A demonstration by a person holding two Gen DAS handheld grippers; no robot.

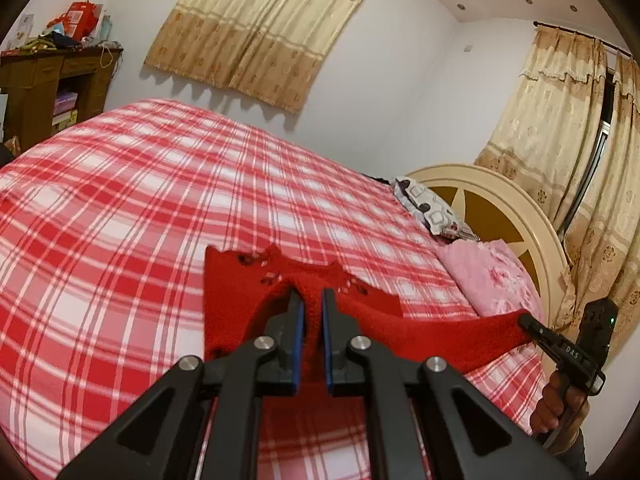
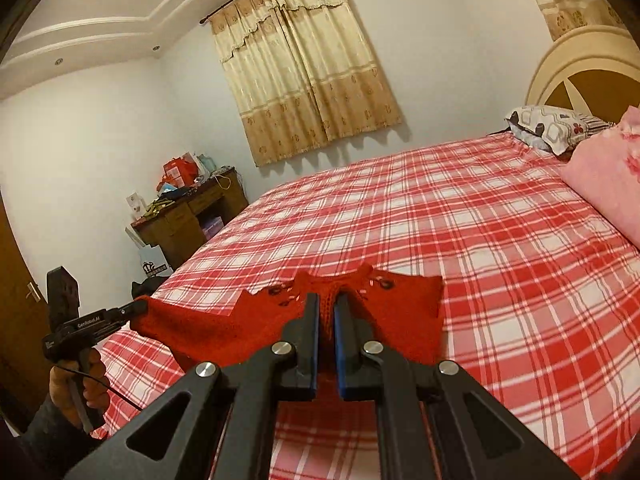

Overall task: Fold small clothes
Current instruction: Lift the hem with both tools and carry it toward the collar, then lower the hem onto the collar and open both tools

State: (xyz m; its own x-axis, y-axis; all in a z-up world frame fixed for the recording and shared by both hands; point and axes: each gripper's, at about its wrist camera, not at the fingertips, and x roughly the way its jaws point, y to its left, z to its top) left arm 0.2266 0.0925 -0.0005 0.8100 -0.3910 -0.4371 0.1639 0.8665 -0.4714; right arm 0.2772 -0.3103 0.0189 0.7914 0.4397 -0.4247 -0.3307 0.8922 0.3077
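Both claws are clamped on the same red knitted garment (image 1: 360, 320): the left gripper (image 1: 311, 300) pinches one end of its edge and the right gripper (image 2: 326, 304) pinches the other, so the cloth hangs stretched between them above the red-and-white checked bedspread (image 1: 140, 208). From the left wrist view the right-hand tool shows at the far right, a hand (image 1: 560, 404) wrapped around its handle. Beyond the garment, at the head of the bed, lie a pink floral pillow (image 1: 488, 280) and a grey patterned pillow (image 1: 428, 208) against the cream headboard (image 1: 532, 216).
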